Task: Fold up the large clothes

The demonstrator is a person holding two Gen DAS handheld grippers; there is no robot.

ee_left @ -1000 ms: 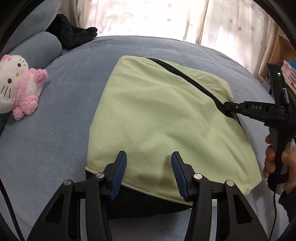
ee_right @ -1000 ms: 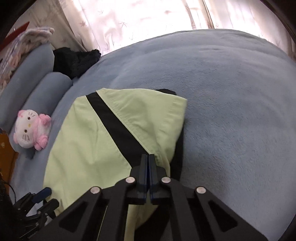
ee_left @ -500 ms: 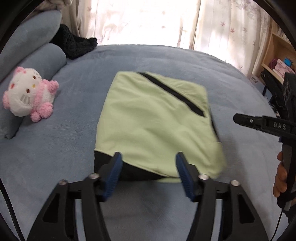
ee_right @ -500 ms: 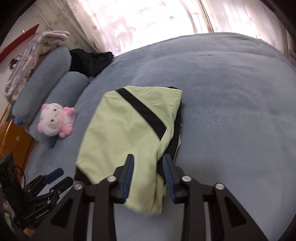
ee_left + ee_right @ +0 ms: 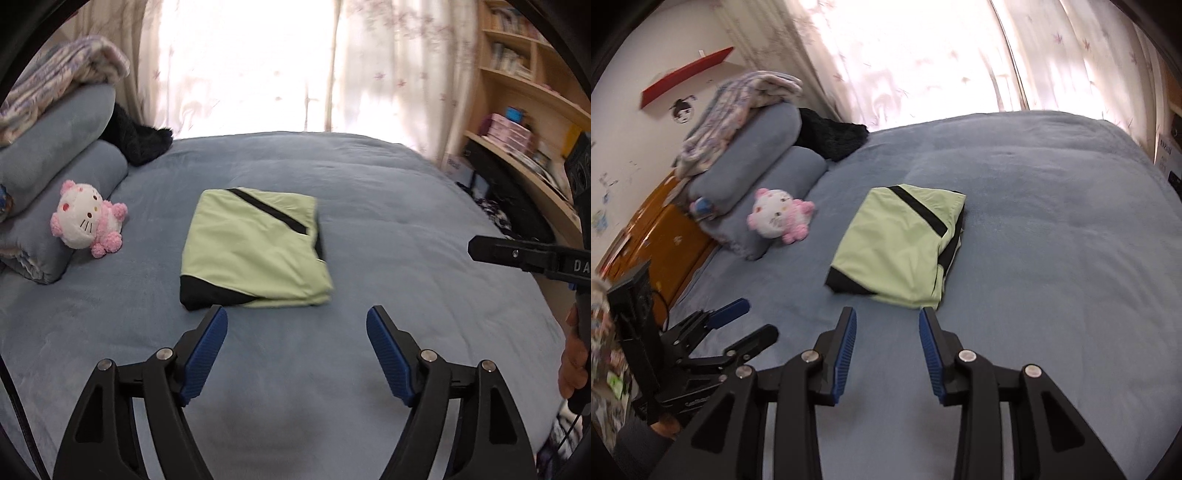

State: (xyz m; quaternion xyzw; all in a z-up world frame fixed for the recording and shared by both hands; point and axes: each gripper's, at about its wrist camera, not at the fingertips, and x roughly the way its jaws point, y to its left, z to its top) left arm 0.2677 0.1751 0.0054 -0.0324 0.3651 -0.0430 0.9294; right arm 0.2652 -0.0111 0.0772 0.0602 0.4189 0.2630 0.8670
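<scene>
A light green garment with black trim (image 5: pixel 255 247) (image 5: pixel 905 240) lies folded into a flat rectangle in the middle of the blue bed (image 5: pixel 406 229) (image 5: pixel 1052 221). My left gripper (image 5: pixel 297 321) hangs above the bed, short of the garment's near edge; its jaws are opening and hold nothing. My right gripper (image 5: pixel 888 317) is open too, raised off the bed just before the garment's near corner, with nothing between its blue pads. Each gripper shows at the edge of the other's view, the right gripper (image 5: pixel 480 249) on the right and the left gripper (image 5: pixel 746 321) at lower left.
A pink and white plush cat (image 5: pixel 86 221) (image 5: pixel 777 218) leans on rolled blue pillows (image 5: pixel 55 155) at the left. A black fluffy item (image 5: pixel 140 136) lies by the curtain. Wooden shelves (image 5: pixel 524 110) stand on the right, a wooden cabinet (image 5: pixel 657 236) on the left.
Both grippers let go of the garment, opened and pulled up and back from it. The folded garment now lies smaller and farther off in both views.
</scene>
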